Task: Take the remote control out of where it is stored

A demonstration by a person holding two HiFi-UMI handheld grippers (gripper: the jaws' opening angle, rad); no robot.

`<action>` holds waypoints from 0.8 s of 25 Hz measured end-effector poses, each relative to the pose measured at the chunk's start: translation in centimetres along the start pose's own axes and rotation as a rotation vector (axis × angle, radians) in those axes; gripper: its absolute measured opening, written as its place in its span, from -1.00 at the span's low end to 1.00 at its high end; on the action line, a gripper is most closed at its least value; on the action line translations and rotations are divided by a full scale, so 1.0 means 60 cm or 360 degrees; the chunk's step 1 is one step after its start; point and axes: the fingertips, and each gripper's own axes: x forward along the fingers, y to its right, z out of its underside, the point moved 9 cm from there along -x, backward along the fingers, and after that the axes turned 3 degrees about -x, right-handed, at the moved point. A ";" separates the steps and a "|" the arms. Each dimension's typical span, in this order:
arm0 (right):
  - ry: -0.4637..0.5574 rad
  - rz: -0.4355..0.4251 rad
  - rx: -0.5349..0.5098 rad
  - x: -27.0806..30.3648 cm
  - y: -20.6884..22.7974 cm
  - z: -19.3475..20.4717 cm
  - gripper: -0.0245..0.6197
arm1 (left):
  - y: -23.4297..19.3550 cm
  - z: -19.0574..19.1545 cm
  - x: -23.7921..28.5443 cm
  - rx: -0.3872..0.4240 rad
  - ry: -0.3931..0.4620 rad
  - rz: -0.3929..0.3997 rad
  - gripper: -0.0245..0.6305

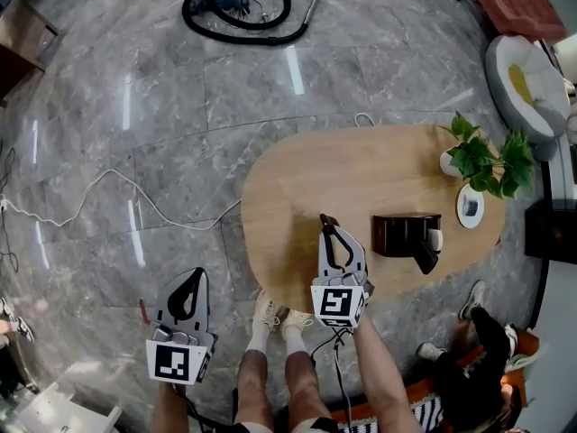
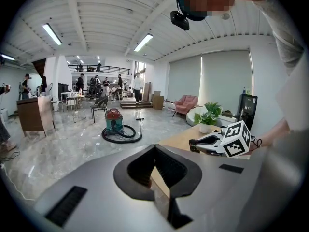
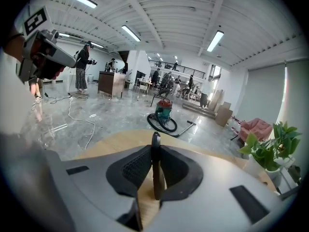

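Remote control [image 1: 425, 253] leans out of the dark holder [image 1: 397, 233] on the counter [image 1: 297, 179], just right of the nearer right tool [image 1: 325, 222], closed and empty like the distant left tool [image 1: 199, 275].

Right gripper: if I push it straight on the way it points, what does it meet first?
Most likely the bare wooden tabletop: the right gripper tilts down over it. The dark holder box stands off to its right, outside that line, judging by the head view.
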 end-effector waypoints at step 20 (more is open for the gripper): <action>0.0028 -0.0021 -0.0099 0.014 -0.076 0.008 -0.72 | -0.029 0.039 -0.014 -0.0025 -0.0035 -0.0022 -0.91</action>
